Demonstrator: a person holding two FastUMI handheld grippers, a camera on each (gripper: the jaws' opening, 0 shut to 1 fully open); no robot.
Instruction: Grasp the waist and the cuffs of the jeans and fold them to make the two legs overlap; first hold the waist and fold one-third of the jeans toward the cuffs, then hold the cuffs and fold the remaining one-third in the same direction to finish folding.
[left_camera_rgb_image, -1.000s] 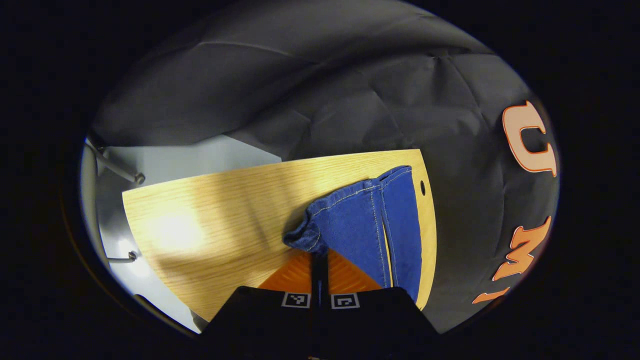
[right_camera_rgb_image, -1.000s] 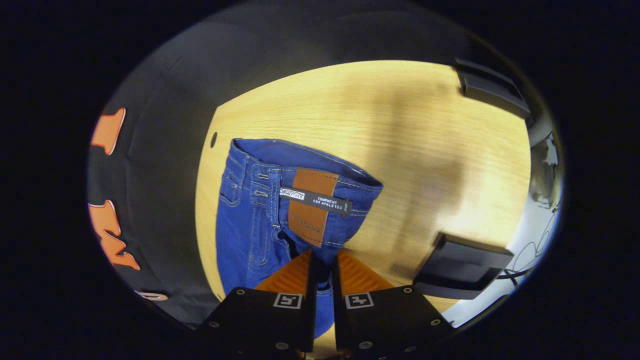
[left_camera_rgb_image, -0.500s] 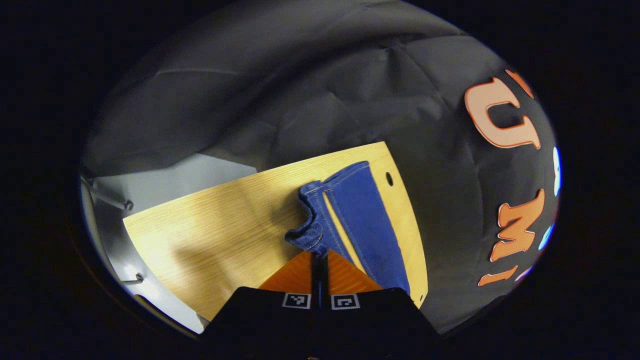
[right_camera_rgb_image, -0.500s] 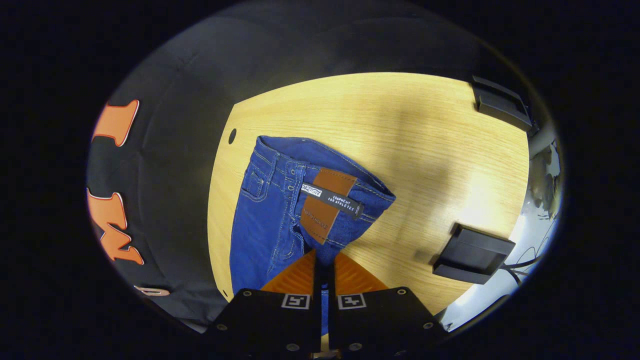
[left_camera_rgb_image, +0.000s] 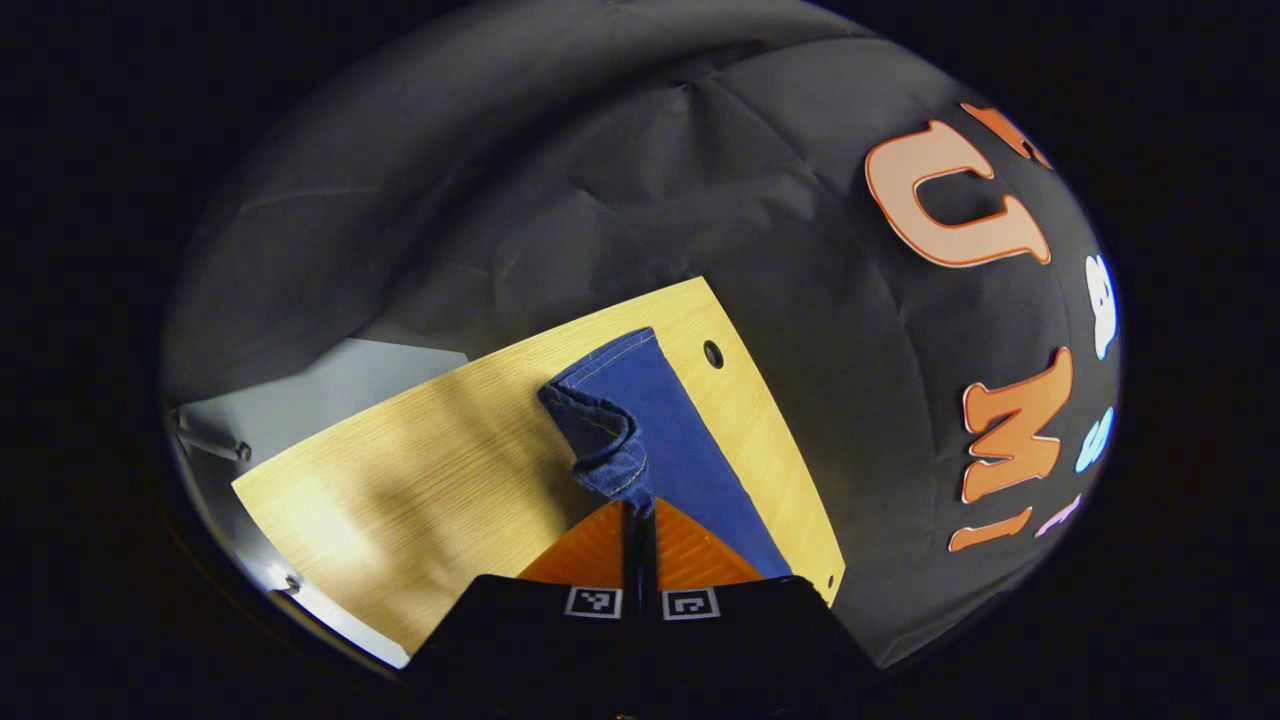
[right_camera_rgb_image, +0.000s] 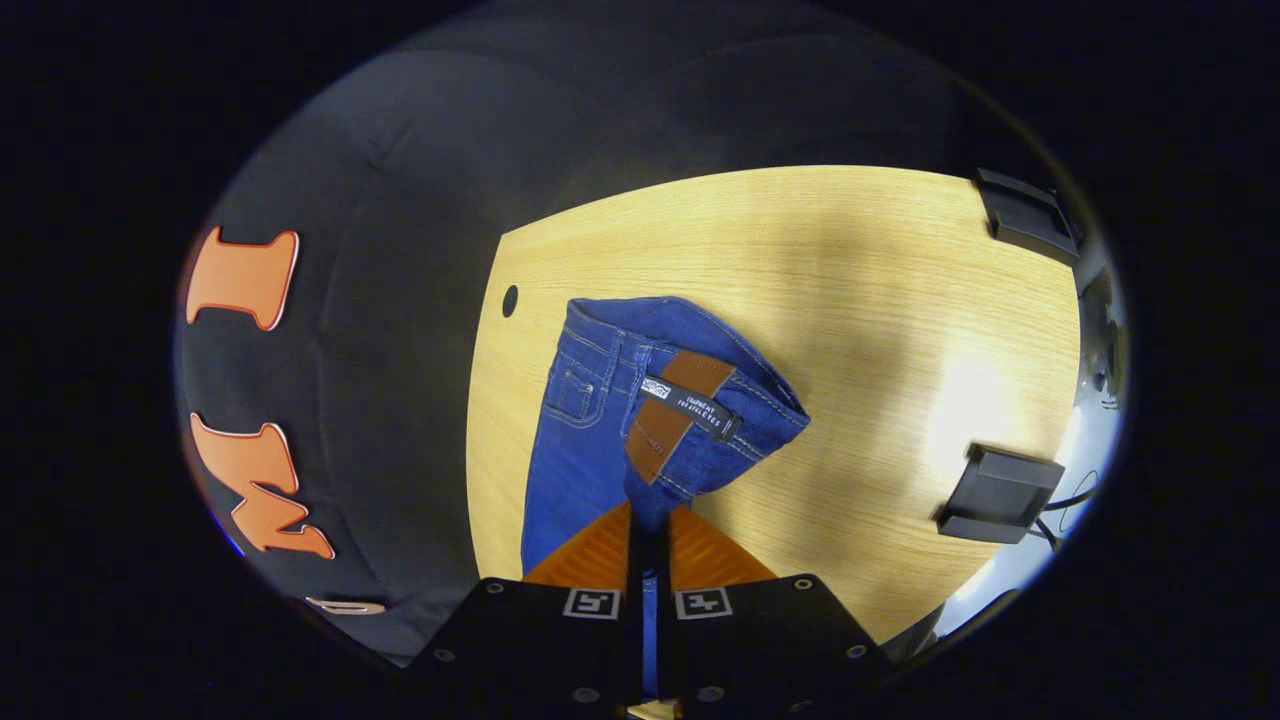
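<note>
While the wooden table (right_camera_rgb_image: 850, 300) spans the frame centre, the jeans (right_camera_rgb_image: 590, 440) lie along its left edge in the right gripper view. Left gripper (left_camera_rgb_image: 638, 515) is clamped on a cuff (left_camera_rgb_image: 610, 470); right gripper (right_camera_rgb_image: 648, 520) is clamped on the waist (right_camera_rgb_image: 700, 440).

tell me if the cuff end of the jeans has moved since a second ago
Yes. In the left gripper view the cuff, pinched in the left gripper, has folded across the other leg toward the table hole.
</note>
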